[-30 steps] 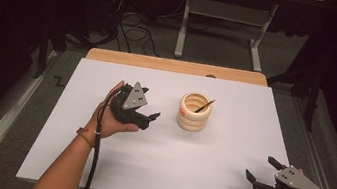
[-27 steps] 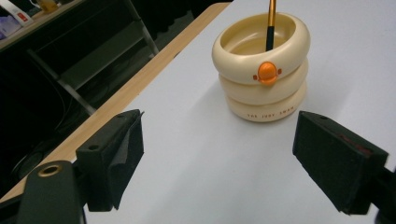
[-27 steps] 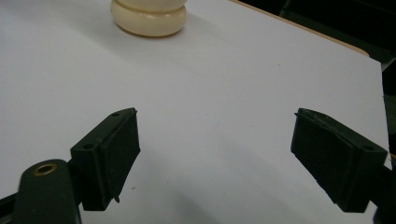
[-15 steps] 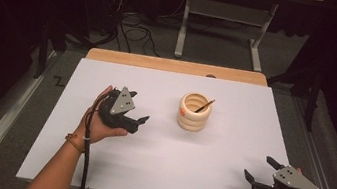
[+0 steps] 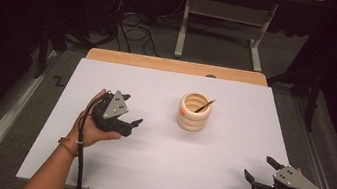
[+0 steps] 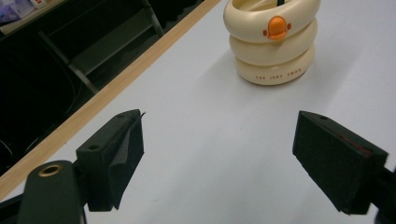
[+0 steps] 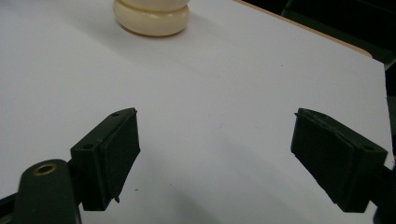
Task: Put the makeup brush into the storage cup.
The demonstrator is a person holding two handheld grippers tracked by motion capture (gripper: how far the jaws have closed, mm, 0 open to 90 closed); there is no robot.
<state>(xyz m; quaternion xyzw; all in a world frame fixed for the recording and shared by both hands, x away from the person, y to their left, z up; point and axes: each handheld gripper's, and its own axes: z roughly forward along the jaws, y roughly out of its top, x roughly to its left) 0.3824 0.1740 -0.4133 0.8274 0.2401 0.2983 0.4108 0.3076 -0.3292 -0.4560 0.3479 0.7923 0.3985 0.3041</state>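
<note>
Jaws of the left gripper (image 6: 219,154) are standing wide apart, gripping nothing — the cream ringed cup (image 6: 273,39) is sitting ahead of them, well clear. Right gripper (image 7: 215,158) is gaping equally wide, empty, the cup far ahead, left of its jaws.

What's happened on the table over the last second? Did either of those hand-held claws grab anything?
The left gripper drew back from the cream ringed pot, toward the person and the table's left side, jaws open and empty. Nothing was taken hold of or let go. The right gripper stayed near the table's front right corner, also open. The pot kept its place with the dark stick leaning inside.
</note>
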